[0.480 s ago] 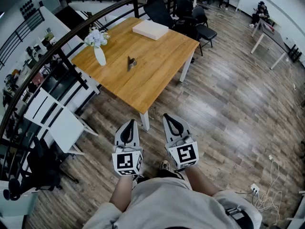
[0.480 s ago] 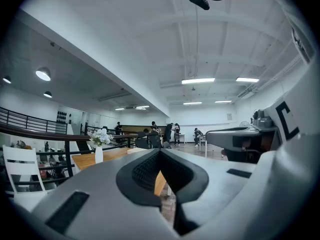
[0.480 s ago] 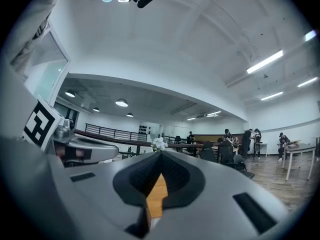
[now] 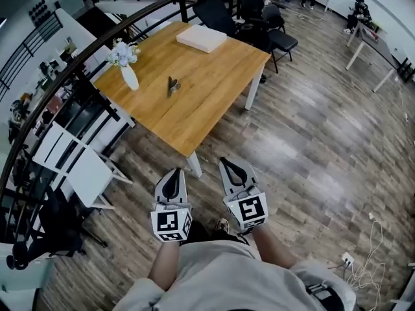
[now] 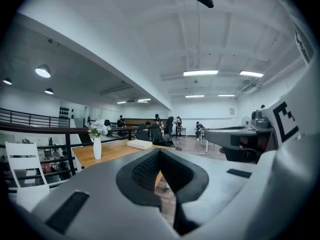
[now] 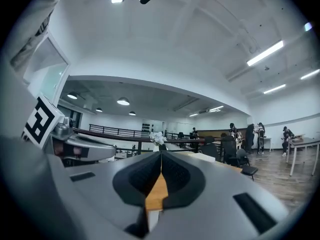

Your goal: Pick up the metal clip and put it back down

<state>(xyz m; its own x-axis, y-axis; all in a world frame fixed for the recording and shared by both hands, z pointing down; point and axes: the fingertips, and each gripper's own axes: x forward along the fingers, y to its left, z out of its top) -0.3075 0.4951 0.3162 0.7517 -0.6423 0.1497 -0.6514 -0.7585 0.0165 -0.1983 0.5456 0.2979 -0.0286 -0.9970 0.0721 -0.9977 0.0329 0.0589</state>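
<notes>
Left gripper (image 4: 174, 173): jaws meeting, carrying nothing.
Right gripper (image 4: 233, 165): jaws pressing together, carrying nothing.
Metal clip (image 4: 172, 86): lying on the wooden table (image 4: 214, 76), near the vase (image 4: 129, 76), well apart from both grippers.

You'll find the clip (image 4: 172, 86), small and dark, resting mid-table (image 4: 214, 76), near the white vase (image 4: 130, 77), untouched

Vase (image 4: 130, 76) and box (image 4: 201, 38) near metal clip (image 4: 172, 86)

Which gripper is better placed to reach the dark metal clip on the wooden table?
Left, slightly: the left gripper lines up with the dark metal clip; the right gripper is offset. Both are shut.
</notes>
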